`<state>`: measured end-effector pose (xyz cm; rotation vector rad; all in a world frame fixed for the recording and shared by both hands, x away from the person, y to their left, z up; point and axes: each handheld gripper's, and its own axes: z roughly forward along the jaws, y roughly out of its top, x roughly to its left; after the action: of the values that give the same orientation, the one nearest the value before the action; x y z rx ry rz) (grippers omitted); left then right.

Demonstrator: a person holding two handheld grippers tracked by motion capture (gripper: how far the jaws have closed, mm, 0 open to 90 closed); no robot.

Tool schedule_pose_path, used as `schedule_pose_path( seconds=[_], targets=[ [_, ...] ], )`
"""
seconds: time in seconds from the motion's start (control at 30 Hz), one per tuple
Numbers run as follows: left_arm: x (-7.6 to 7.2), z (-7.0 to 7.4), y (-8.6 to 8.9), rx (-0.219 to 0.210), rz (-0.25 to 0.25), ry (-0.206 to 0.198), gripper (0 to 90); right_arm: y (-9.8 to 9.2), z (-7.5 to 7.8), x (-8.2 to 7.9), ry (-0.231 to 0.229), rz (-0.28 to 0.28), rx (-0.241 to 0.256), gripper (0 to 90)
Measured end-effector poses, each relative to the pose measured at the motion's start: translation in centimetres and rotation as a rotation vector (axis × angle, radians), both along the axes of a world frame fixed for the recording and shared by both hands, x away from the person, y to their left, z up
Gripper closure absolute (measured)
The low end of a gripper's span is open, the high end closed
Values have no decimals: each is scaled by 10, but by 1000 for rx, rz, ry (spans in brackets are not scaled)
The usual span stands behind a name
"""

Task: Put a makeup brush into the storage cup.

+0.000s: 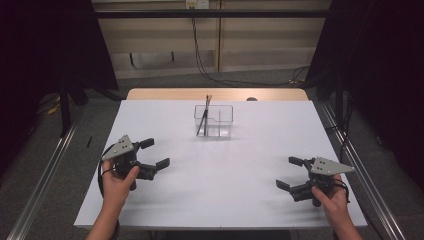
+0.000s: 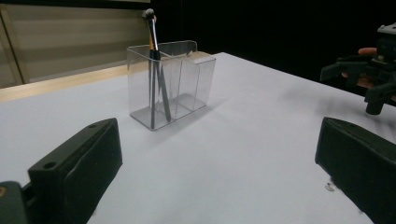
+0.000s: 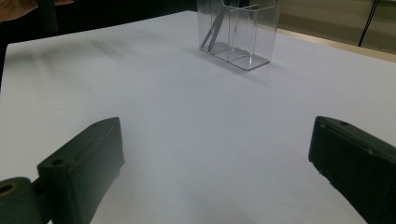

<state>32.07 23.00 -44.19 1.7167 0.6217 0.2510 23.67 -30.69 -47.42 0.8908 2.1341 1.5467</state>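
I have both sets of fingers spread wide and empty, left gripper (image 1: 152, 153) and right gripper (image 1: 290, 173) well apart from the clear organizer (image 1: 214, 120) mid-table. Its makeup brushes (image 2: 155, 70) lean; a clumsy reach could tip the light box.

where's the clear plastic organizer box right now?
The clear plastic organizer box stands at the far centre of the white table in the high view, two thin brushes in its left compartment, both claws apart from it.

Clear holder (image 1: 214, 121), dark brushes (image 2: 156, 79) (perhaps grey), white table (image 1: 225, 175)
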Motion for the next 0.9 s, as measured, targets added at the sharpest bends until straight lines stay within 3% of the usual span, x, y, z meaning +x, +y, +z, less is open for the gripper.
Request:
schedule_pose_path(
  seconds=[0.3, 0.9],
  targets=[
    [-4, -3, 6, -5, 6, 3, 4, 0, 0, 0, 0, 0, 1, 28],
    [-16, -6, 25, 27, 26, -9, 6, -1, 0, 0, -3, -5, 0, 28]
  ],
)
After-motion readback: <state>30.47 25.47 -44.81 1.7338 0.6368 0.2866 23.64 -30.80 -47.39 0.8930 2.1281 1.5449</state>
